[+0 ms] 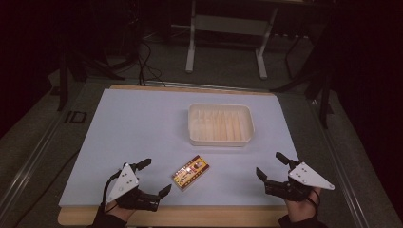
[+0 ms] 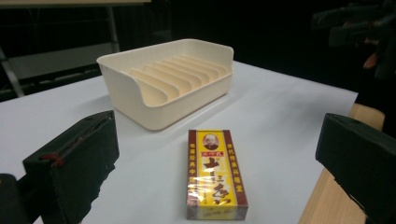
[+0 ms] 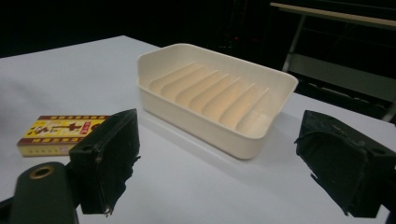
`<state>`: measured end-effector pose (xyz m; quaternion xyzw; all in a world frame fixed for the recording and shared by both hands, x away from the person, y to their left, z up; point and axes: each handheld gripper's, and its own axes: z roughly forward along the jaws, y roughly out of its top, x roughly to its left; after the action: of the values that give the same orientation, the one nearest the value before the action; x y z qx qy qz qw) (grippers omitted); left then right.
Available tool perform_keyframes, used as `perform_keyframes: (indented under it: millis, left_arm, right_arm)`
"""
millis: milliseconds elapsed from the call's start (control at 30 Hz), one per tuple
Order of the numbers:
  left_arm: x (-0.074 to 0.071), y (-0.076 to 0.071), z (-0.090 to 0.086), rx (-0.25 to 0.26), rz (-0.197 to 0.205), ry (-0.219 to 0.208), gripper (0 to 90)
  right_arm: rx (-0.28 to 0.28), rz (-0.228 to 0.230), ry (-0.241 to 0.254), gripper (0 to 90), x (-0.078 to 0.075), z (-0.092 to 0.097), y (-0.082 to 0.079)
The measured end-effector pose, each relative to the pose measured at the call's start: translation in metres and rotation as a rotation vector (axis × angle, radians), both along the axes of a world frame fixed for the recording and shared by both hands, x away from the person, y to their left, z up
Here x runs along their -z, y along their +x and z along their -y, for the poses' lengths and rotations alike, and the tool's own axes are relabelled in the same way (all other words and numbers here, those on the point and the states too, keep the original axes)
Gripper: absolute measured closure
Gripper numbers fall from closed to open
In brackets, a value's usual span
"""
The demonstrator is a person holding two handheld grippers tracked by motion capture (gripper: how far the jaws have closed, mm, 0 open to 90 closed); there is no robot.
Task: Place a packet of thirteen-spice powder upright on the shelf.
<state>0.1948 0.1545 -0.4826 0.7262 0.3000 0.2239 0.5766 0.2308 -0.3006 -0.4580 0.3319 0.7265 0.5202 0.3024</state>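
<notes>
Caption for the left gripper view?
Open left gripper faces a yellow-red box lying before an empty cream tray.

A small yellow-and-maroon box point(image 2: 216, 175) lying flat on the desk point(image 2: 280, 112) carries the scene's printed matter. Large dark Chinese characters run down its yellow centre panel beneath a small oval portrait, with lines of smaller yellow characters along both maroon side bands; glare from the clear wrapping and the blur keep them from being read with confidence. On the floor to the left of the desk, a marking reads "ID" point(image 1: 75, 117).
</notes>
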Motion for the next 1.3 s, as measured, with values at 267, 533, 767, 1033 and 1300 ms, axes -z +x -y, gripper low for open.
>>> perform_keyframes:
  millis: [267,533,767,1033,1300]
  left_arm:
    - [-0.005,0.001,-0.004,0.009,-0.063,-0.019,0.1]
    - [-0.010,-0.002,0.000,0.022,-0.089,0.064,0.3]
    - [-0.016,-0.002,0.004,0.049,-0.120,0.049,0.3]
    - [-0.026,-0.003,0.010,0.078,-0.108,0.033,0.3]
    - [-0.031,0.003,0.013,0.074,-0.118,0.030,0.3]
  right_arm:
    - [0.005,0.015,0.027,13.3,-0.005,0.005,-0.001]
    - [-0.020,0.006,-0.021,12.9,-0.006,0.000,-0.003]
    - [-0.042,-0.008,0.001,11.9,-0.007,-0.003,-0.006]
    - [-0.047,0.003,0.013,11.9,-0.011,-0.004,-0.008]
    - [-0.019,0.039,0.009,11.9,-0.010,-0.006,-0.006]
